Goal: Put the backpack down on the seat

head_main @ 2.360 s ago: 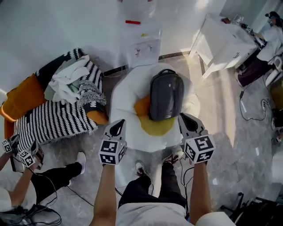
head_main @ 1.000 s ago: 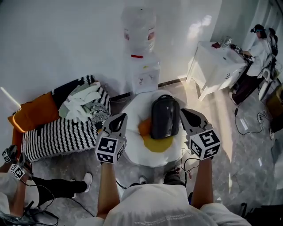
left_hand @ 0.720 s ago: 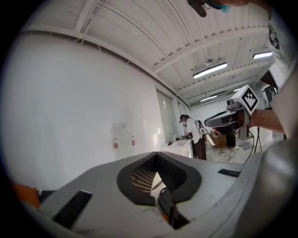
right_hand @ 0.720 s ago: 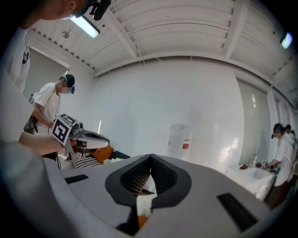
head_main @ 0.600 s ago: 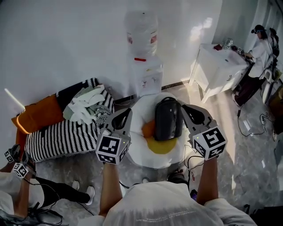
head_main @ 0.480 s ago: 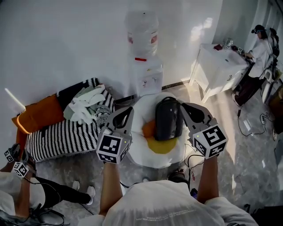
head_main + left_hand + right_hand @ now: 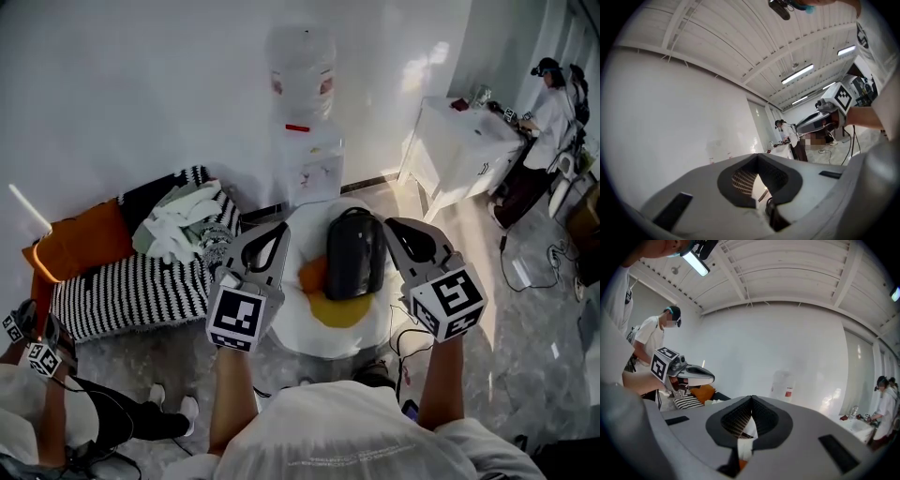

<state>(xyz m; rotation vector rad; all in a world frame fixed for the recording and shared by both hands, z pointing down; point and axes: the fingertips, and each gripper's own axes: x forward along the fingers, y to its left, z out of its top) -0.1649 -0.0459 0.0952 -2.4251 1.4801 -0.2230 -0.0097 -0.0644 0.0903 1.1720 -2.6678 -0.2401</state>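
The left tongs (image 7: 278, 230) and the right tongs (image 7: 391, 225) are each pressed together on nothing, and they sit at the centre of the head view, one on either side of the black backpack (image 7: 353, 251). The backpack lies on the round white seat (image 7: 309, 336), partly over its yellow cushion (image 7: 333, 309). Above the seat a water dispenser (image 7: 307, 141) stands against the wall, and a striped blanket (image 7: 122, 291) fills the left of the frame.

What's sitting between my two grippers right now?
In the head view, the backpack shows between the left gripper and the right gripper, lying on the white seat below them; neither gripper holds it.
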